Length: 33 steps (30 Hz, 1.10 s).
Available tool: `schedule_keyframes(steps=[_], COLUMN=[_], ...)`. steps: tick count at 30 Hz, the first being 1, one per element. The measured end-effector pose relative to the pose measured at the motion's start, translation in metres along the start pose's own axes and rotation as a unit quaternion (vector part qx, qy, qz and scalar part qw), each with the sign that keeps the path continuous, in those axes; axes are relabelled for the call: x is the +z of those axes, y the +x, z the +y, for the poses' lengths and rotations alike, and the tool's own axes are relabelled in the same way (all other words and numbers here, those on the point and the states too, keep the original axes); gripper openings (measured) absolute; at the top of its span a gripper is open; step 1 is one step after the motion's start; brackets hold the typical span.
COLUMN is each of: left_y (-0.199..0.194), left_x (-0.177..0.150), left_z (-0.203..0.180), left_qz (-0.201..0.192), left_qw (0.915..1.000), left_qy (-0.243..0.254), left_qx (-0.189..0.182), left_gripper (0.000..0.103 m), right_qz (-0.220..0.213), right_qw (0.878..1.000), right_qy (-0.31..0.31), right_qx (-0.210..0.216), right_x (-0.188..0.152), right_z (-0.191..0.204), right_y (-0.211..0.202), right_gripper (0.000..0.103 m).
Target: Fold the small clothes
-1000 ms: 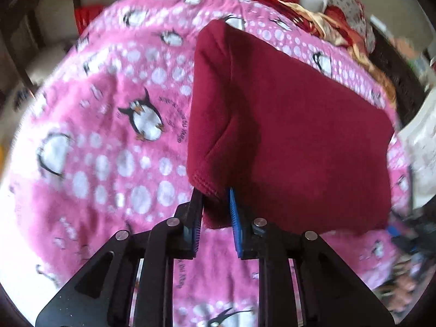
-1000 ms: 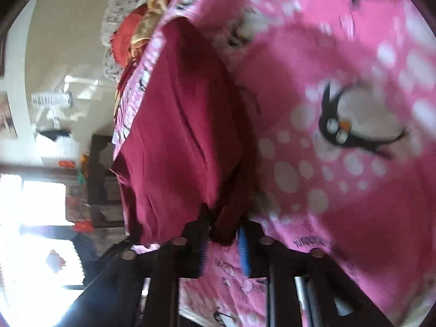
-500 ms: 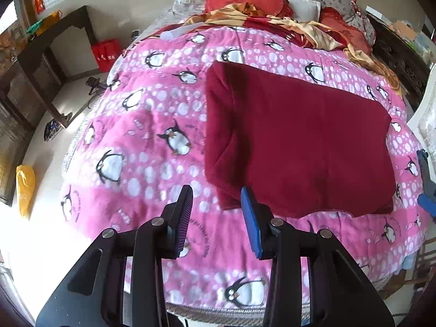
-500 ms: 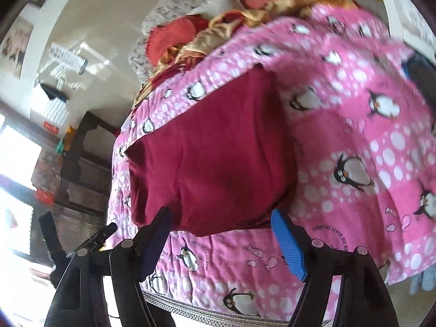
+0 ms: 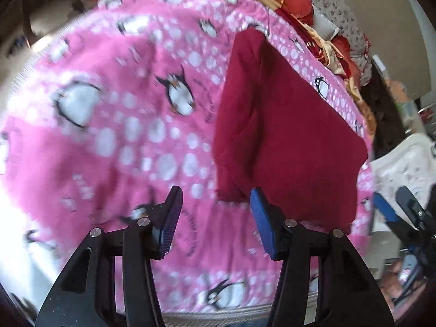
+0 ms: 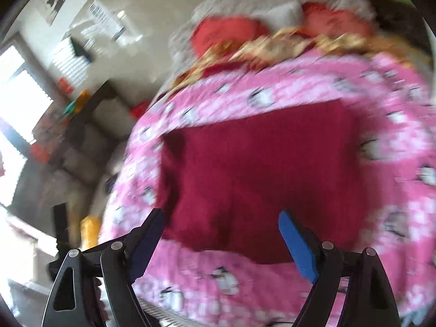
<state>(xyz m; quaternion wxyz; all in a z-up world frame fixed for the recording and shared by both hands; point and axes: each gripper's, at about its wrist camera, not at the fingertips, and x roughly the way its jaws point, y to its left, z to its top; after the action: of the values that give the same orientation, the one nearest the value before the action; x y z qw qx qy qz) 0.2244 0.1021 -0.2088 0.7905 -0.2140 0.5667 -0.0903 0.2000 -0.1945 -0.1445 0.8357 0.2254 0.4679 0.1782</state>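
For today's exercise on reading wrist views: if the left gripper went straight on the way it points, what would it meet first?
Probably the pink penguin blanket, just beside the dark red garment's near corner; the opening left gripper holds nothing. Depth is unclear.

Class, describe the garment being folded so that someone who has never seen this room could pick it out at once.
Find the bed covered by the pink penguin blanket. On it lies the dark red garment, folded into a rough rectangle. It is the only plain, unpatterned cloth there.
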Motion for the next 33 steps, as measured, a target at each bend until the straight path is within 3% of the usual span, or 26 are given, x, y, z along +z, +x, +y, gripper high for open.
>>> schedule_keyframes(steps=[5, 7, 9, 13, 18, 21, 27, 31, 33], left_y=[0.035, 0.041, 0.048, 0.055, 0.037, 0.026, 0.013, 0.015, 0.012], left_x=[0.008, 0.010, 0.014, 0.019, 0.008, 0.006, 0.012, 0.012, 0.012], left_z=[-0.007, -0.012, -0.014, -0.003, -0.007, -0.015, -0.038, -0.048, -0.054], left_qz=[0.020, 0.009, 0.009, 0.023, -0.016, -0.028, -0.046, -0.043, -0.046], left_qw=[0.9998, 0.9999, 0.9999, 0.9978, 0.9968, 0.9960, 0.9950, 0.9956, 0.9952], left_qy=[0.005, 0.006, 0.004, -0.032, -0.019, -0.008, 0.020, 0.031, 0.035], left_qx=[-0.004, -0.001, -0.008, -0.054, -0.076, -0.084, -0.087, -0.077, -0.079], left_gripper=[0.051, 0.050, 0.018, 0.012, 0.011, 0.010, 0.009, 0.009, 0.009], right_qz=[0.069, 0.102, 0.129, 0.182, 0.237, 0.267, 0.293, 0.285, 0.275], right_qw=[0.997, 0.994, 0.991, 0.981, 0.969, 0.960, 0.942, 0.920, 0.926], right_qy=[-0.012, -0.013, -0.014, -0.032, -0.062, -0.078, -0.144, -0.238, -0.233], right_qx=[0.028, 0.034, 0.044, 0.051, 0.041, 0.025, -0.072, -0.123, -0.112], right_x=[0.036, 0.050, 0.060, 0.071, 0.079, 0.077, 0.064, 0.050, 0.052], right_z=[0.010, 0.014, 0.020, 0.037, 0.067, 0.083, 0.111, 0.132, 0.130], right_y=[0.059, 0.088, 0.112, 0.156, 0.202, 0.227, 0.262, 0.264, 0.253], right_gripper=[0.083, 0.076, 0.069, 0.065, 0.061, 0.057, 0.056, 0.028, 0.021])
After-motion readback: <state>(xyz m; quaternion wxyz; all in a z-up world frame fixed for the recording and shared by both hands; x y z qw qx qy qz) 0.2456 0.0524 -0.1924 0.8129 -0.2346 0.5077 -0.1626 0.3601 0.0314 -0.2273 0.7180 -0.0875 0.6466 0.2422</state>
